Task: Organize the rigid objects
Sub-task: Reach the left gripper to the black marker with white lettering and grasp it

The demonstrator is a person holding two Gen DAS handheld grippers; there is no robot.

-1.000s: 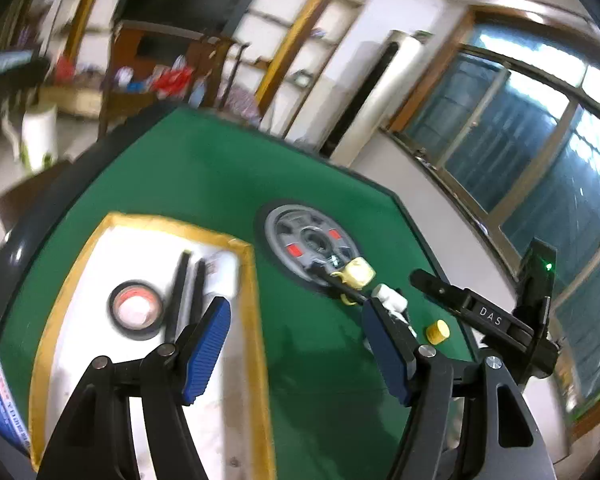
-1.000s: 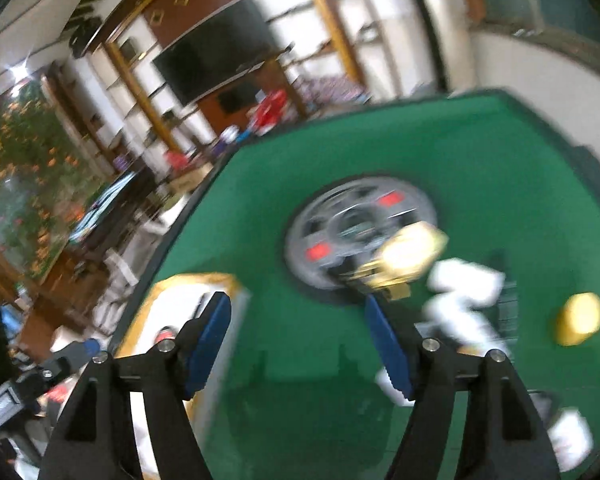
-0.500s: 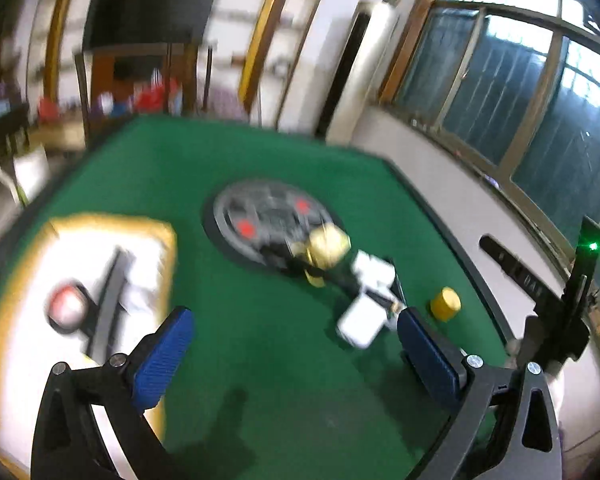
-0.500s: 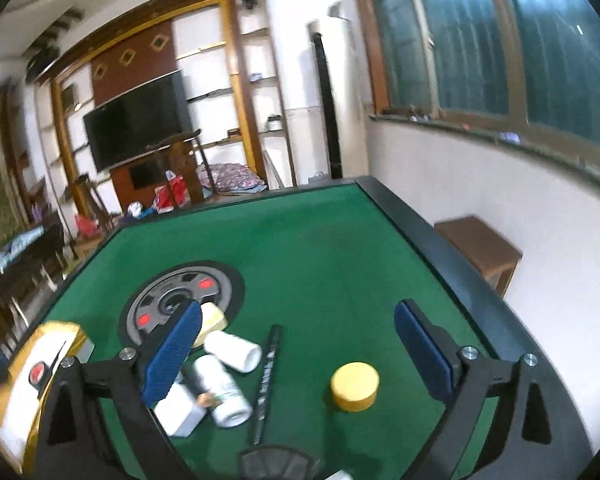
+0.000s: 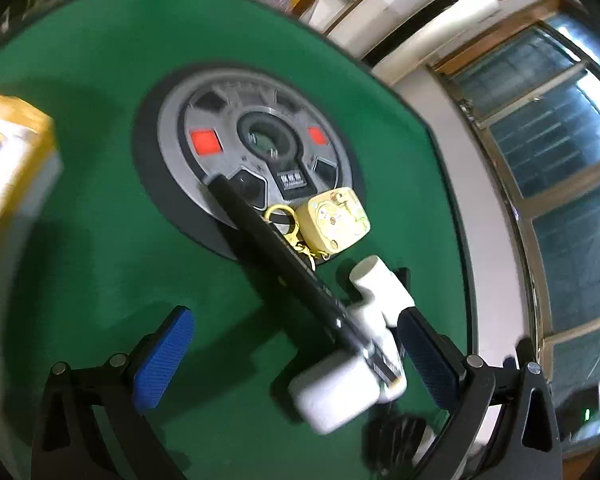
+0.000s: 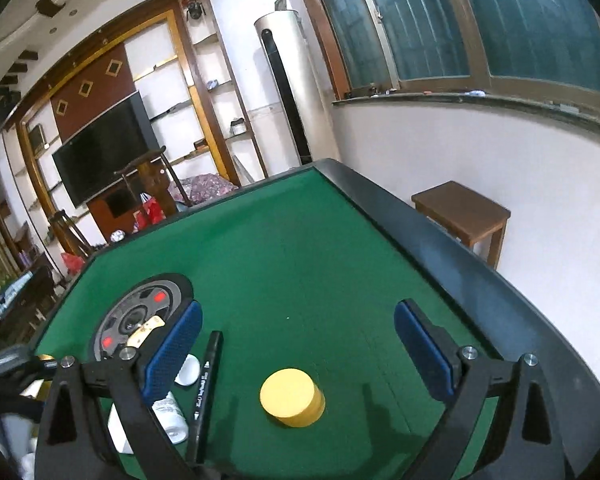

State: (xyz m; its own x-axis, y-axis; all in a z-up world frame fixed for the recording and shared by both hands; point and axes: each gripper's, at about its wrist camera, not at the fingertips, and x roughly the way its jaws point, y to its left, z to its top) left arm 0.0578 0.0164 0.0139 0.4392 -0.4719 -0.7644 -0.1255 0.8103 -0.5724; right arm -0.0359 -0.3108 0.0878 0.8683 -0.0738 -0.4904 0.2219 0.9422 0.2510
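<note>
The left gripper (image 5: 294, 354) hangs over the green table (image 5: 100, 240) with jaws spread wide, holding nothing; between its blue pads (image 5: 162, 360) lies a white box (image 5: 334, 392), touching a black pen (image 5: 296, 276) that runs up to the round centre panel (image 5: 244, 152); a white bottle (image 5: 382, 284) lies just right of the pen, and a gold padlock (image 5: 338, 222) rests at the panel's near edge. The right gripper (image 6: 298, 354) is likewise wide and empty; a yellow round cap (image 6: 292, 396) sits between its fingers, well right of the panel.
</note>
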